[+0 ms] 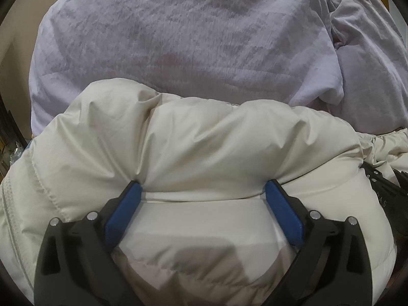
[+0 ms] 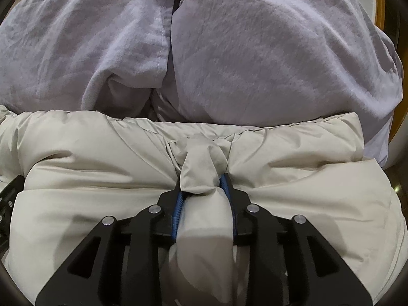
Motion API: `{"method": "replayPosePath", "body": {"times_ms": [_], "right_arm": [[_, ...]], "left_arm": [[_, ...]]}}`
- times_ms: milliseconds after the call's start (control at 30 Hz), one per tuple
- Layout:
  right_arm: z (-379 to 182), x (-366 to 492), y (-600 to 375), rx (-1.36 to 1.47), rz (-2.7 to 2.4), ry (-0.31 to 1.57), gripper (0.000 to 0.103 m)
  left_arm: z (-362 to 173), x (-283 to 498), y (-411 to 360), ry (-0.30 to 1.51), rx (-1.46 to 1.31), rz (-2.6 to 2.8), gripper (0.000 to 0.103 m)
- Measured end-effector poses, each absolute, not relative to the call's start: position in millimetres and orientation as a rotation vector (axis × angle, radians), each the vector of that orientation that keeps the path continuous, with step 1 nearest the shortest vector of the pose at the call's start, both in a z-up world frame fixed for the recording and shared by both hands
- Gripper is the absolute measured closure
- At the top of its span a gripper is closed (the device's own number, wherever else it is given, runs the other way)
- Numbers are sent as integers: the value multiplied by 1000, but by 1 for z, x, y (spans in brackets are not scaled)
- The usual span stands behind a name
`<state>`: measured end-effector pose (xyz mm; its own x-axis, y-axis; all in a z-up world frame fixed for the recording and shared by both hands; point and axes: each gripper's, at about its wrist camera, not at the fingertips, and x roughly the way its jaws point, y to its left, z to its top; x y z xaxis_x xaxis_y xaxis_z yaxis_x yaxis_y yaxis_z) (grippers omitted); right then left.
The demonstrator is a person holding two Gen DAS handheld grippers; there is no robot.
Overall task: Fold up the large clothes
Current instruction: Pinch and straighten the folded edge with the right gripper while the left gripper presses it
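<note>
The right gripper [image 2: 202, 181] is clenched on a fold of the puffy cream quilted jacket [image 2: 293, 186]; the left gripper [image 1: 204, 191] rests spread wide on it — rumpled lilac bedding [image 1: 178, 38] lies beyond the far hem.

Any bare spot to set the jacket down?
Hardly. The lavender bedding fills everything beyond the cream jacket. Only bare strip: far left, beside the bedding. Left gripper is open over the jacket; right gripper pinches a fold.

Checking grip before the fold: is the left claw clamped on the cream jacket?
No, the left claw stands wide open, the cream jacket bulging between its blue pads.
</note>
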<state>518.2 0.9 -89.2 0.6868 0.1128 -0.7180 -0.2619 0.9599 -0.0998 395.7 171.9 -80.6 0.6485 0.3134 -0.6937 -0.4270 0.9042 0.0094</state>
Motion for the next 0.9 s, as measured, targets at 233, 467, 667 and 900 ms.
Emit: {"method": "replayPosePath", "body": {"times_ms": [233, 467, 667, 900], "right_arm": [[-95, 521, -12, -161, 202, 796, 59], [-97, 527, -22, -131, 219, 802, 48], [-100, 529, -24, -121, 221, 805, 44], [-96, 532, -28, -126, 207, 811, 38]], "left_arm": [[-79, 404, 180, 742, -154, 423, 4], [-80, 399, 174, 737, -148, 426, 3], [-79, 397, 171, 737, -147, 428, 3], [-80, 395, 169, 736, -149, 427, 2]]}}
